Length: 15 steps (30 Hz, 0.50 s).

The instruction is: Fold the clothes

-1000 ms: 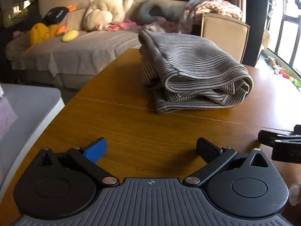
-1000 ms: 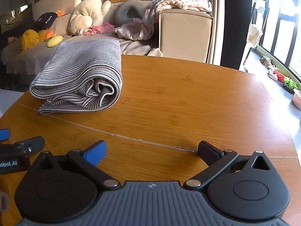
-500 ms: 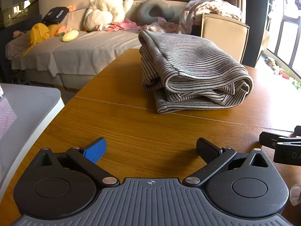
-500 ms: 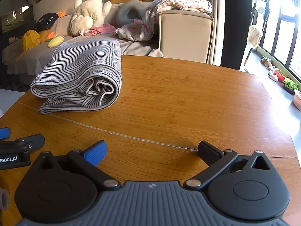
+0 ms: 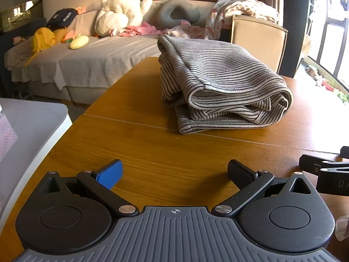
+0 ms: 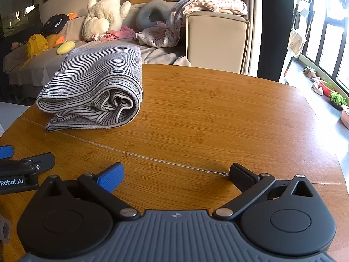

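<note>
Sunlit living room, wooden table (image 6: 218,113); striped garment (image 5: 218,91) lies folded at the far left (fold apparently complete); left gripper (image 5: 174,172) and right gripper (image 6: 176,172) hover near, jaws wide, empty; next move likely calls for fetching another piece.

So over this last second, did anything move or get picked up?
Almost nothing. Both views creep slightly toward the folded striped garment. The left gripper and right gripper stay open and empty; the garment lies untouched on the wooden table.
</note>
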Available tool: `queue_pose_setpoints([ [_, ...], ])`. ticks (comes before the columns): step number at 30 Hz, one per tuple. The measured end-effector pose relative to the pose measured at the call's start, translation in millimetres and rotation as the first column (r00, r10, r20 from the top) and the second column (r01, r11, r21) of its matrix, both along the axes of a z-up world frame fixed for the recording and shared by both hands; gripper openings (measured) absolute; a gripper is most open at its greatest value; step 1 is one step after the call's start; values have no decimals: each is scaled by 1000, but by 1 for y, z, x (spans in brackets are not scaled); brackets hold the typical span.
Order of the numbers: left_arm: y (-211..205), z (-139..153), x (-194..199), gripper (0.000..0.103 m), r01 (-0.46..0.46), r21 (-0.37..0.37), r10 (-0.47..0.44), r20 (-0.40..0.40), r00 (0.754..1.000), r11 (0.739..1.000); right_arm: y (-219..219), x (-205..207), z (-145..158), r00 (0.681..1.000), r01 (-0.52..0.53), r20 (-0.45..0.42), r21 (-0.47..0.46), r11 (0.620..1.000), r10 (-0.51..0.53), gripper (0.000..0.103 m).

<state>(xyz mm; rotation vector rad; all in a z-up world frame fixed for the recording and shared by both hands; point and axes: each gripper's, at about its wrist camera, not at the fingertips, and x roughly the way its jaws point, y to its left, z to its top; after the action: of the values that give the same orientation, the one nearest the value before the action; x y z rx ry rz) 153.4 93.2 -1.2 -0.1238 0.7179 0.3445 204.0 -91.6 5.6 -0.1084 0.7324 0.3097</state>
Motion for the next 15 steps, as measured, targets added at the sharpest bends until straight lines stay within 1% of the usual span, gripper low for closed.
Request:
queue_pose_setpoints([
  [12, -3, -1, 2, 103, 7, -1, -7, 0, 1000, 1000, -2, -1, 0, 1000, -13, -9, -3, 1000, 13, 103],
  [15, -3, -1, 2, 103, 8, -1, -8, 0, 1000, 1000, -1, -3, 0, 999, -38, -11, -3, 999, 38, 103],
])
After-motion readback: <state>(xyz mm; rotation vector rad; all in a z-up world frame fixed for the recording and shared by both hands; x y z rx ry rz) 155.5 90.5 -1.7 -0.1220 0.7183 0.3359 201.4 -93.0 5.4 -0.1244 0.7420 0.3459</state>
